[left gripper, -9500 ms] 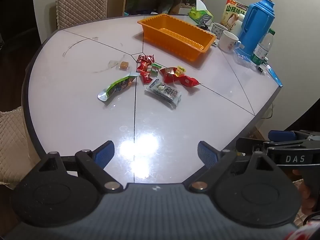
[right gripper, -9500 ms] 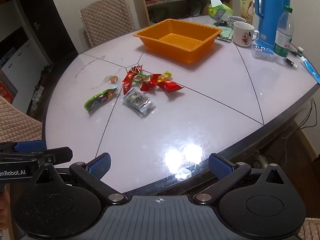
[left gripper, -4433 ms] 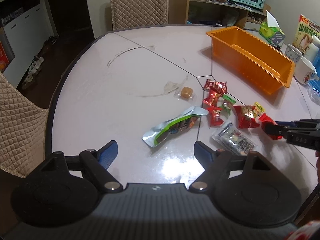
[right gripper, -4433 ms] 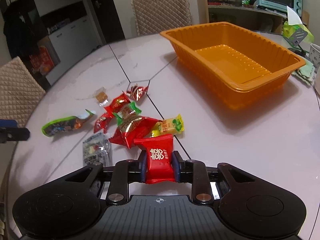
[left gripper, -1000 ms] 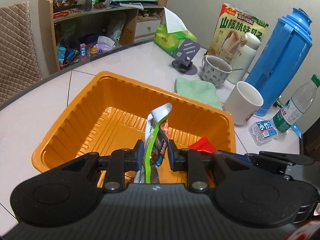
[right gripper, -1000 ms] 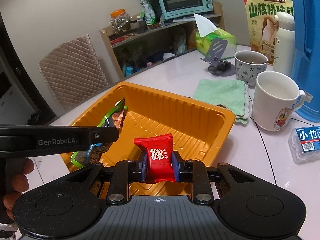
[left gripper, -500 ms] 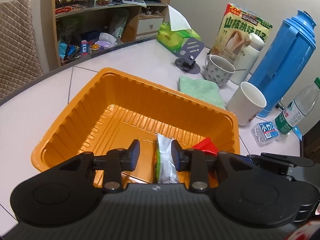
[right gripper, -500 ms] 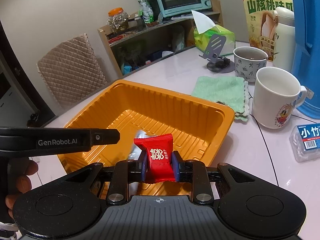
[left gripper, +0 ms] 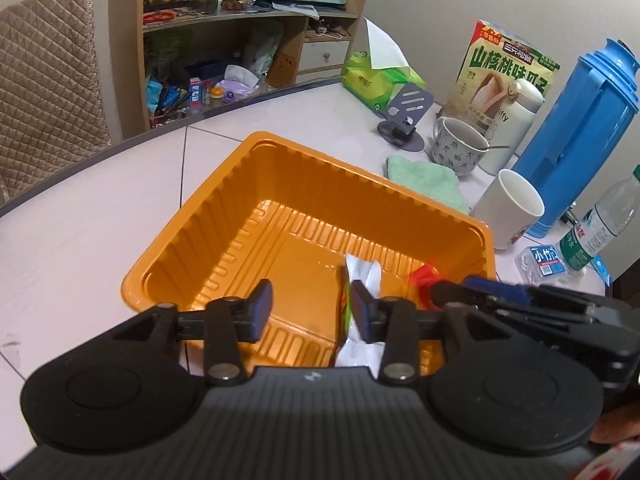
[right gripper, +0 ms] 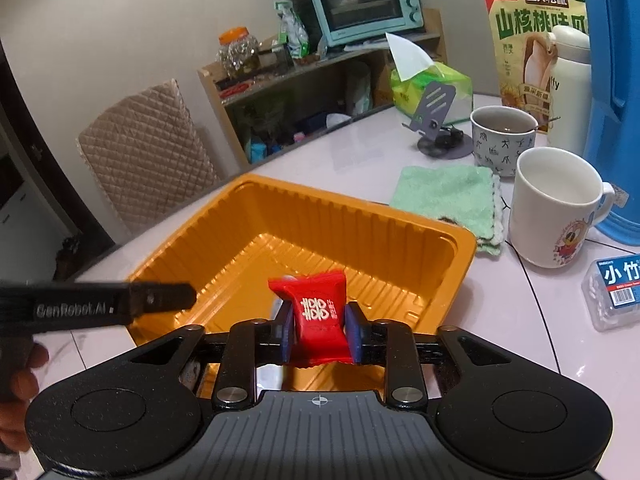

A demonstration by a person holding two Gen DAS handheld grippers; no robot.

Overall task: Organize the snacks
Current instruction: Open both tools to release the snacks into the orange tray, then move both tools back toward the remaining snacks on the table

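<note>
An orange ribbed tray (left gripper: 224, 216) (right gripper: 248, 208) stands on the white table. My left gripper (left gripper: 310, 312) is open over the tray's near side. The green and silver snack pouch (left gripper: 362, 276) lies in the tray just under its right finger. My right gripper (right gripper: 318, 330) is shut on a red candy packet (right gripper: 318, 314) with white characters and holds it above the tray's near edge. That red candy also shows in the left wrist view (left gripper: 422, 274), with the right gripper beside it at the right.
Past the tray lie a green cloth (right gripper: 448, 196), a white mug (right gripper: 556, 208), a patterned cup (right gripper: 502, 140), a blue thermos (left gripper: 580, 136), a water bottle (left gripper: 600, 228) and a small plastic box (right gripper: 616, 292). A padded chair (right gripper: 140, 152) and a shelf stand behind.
My left gripper opened and let go of the green pouch, which dropped into the tray. My right gripper still holds the red candy over the tray.
</note>
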